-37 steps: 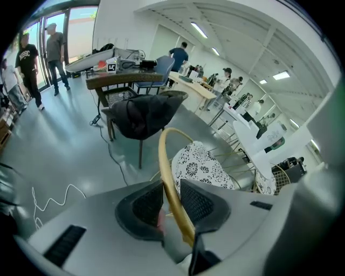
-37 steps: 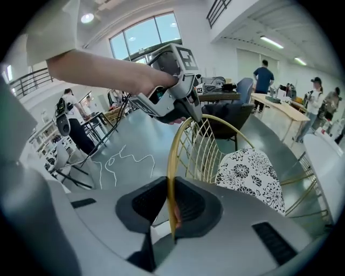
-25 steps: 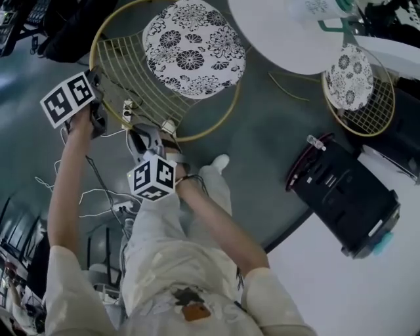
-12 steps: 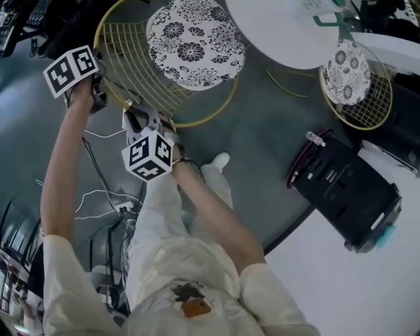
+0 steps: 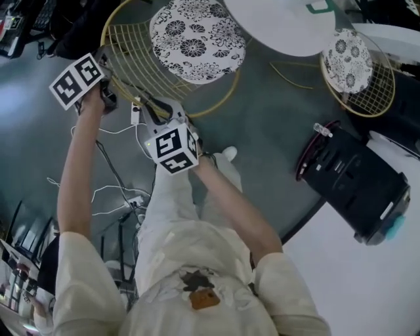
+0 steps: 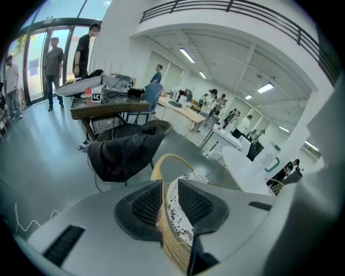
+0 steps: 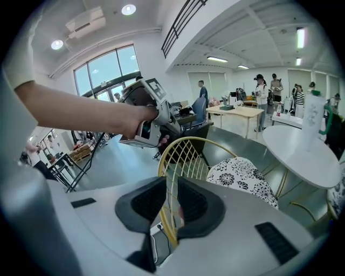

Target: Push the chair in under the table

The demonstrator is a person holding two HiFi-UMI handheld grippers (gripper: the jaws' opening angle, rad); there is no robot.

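Note:
A gold wire chair (image 5: pixel 141 62) with a black-and-white floral cushion (image 5: pixel 197 39) stands just short of the round white table (image 5: pixel 282 20). My left gripper (image 5: pixel 105 88) is shut on the top left of the chair's back rim (image 6: pixel 161 161). That rim passes between its dark pads (image 6: pixel 144 207). My right gripper (image 5: pixel 157 111) is shut on the same rim further right, and the gold hoop (image 7: pixel 188 156) sits pinched between its pads (image 7: pixel 191 204). In the right gripper view the left gripper (image 7: pixel 148 116) shows at the rim's top, held by a hand.
A second wire chair (image 5: pixel 357 72) with a floral cushion stands at the table's right. A black case (image 5: pixel 351 187) lies on the floor to the right. White cables (image 5: pixel 111 190) trail by my feet. A chair draped with a dark jacket (image 6: pixel 124 151) stands behind.
Both grippers have risen a little while staying clamped on the chair's back rim. The right gripper's marker cube has rolled and shifted right.

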